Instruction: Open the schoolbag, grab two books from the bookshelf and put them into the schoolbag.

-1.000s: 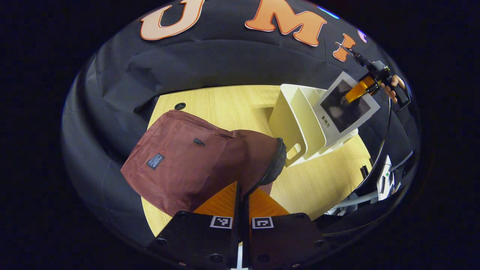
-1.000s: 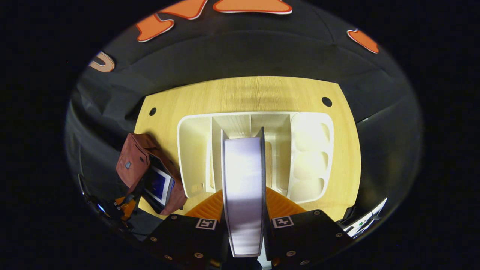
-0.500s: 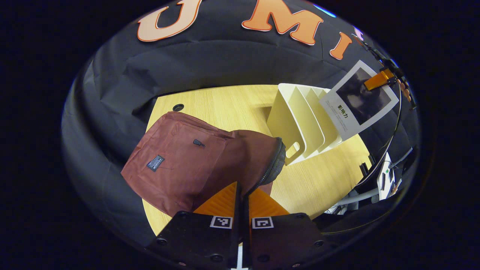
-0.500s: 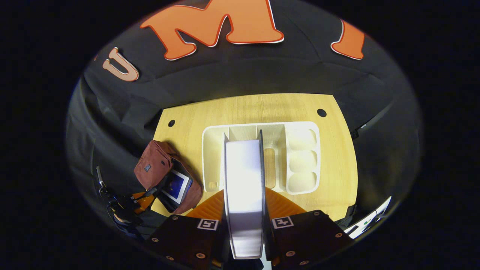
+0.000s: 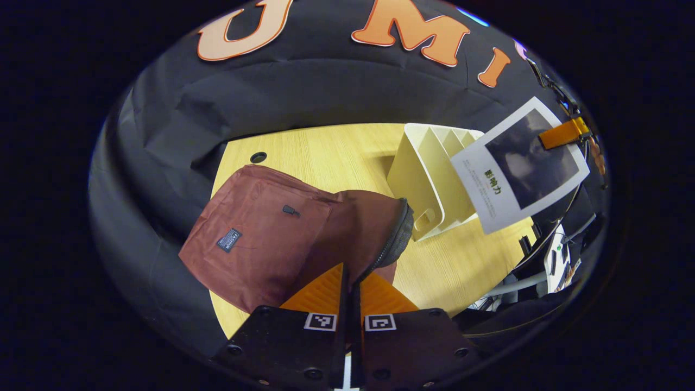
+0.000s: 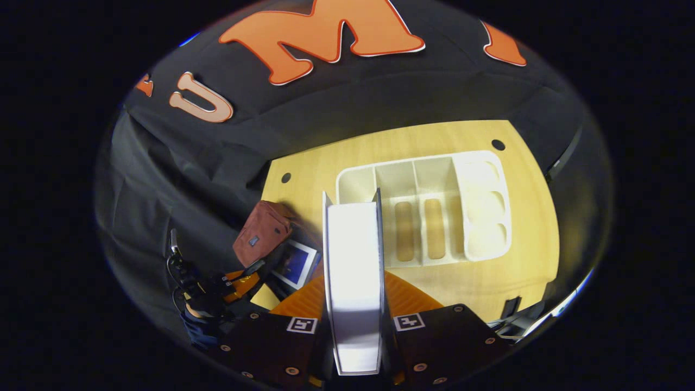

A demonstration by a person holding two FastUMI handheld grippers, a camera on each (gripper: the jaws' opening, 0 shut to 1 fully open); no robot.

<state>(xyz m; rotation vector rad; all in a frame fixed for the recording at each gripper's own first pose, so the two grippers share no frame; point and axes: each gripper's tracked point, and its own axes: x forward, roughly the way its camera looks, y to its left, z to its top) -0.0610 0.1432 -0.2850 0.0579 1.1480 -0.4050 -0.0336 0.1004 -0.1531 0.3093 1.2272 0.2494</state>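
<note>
The right hand-held gripper [image 6: 353,326] grips the second book [image 6: 353,271] and has lifted it clear of the bookshelf [image 6: 429,212] — it now hangs above the table [image 5: 336,146], ready for transfer. The left hand-held gripper [image 5: 350,296] stays clamped on the zipper rim of the maroon schoolbag [image 5: 282,233], holding it open — a blue-covered book [image 6: 296,263] shows inside.

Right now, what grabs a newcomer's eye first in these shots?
The book clamped edge-on in the right gripper, held up in the air over the table; in the left gripper view it hangs in front of the cream bookshelf. Next, the maroon schoolbag at the table's left, its zipped edge pinched by the left gripper, with another book showing inside.
</note>
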